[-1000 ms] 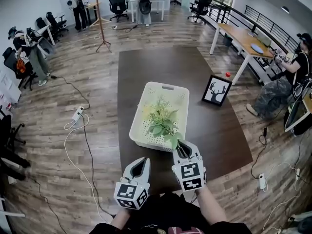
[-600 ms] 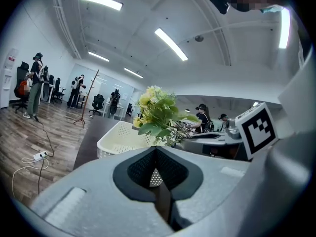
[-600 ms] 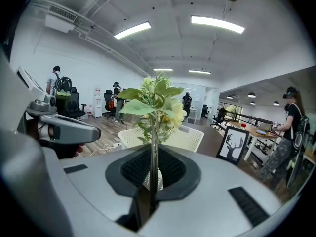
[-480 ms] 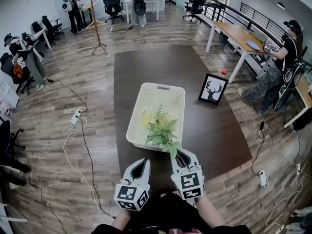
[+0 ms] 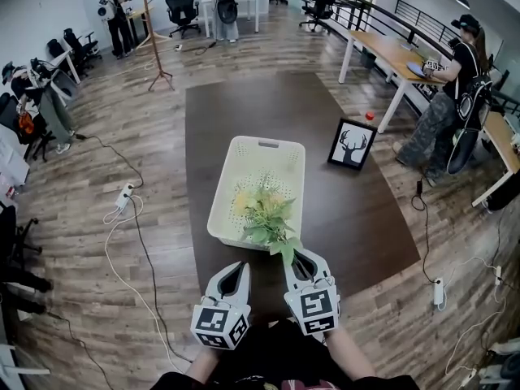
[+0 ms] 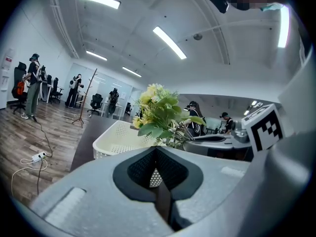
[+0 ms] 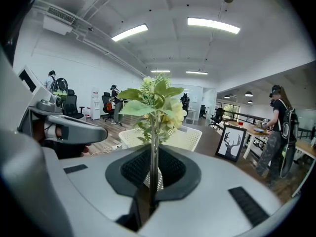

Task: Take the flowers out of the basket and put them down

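A bunch of yellow flowers with green leaves (image 5: pixel 264 212) leans over the near end of the white perforated basket (image 5: pixel 244 162), and its stem crosses the near rim. My right gripper (image 5: pixel 298 256) is shut on that stem just outside the rim. In the right gripper view the stem (image 7: pixel 154 154) rises straight out from between the closed jaws, with the flowers (image 7: pixel 157 101) above it. My left gripper (image 5: pixel 236 268) hovers beside it to the left, shut with nothing in it. The left gripper view shows the flowers (image 6: pixel 158 113) and the basket (image 6: pixel 118 138) ahead.
The basket stands on a dark brown table (image 5: pixel 227 112). A framed deer picture (image 5: pixel 351 144) leans at the table's right edge. Cables and a power strip (image 5: pixel 126 195) lie on the wooden floor to the left. People stand and sit around the room.
My right gripper has drawn back a little toward me with the flowers, bringing them closer to the basket's near rim. The left gripper has stayed where it was.
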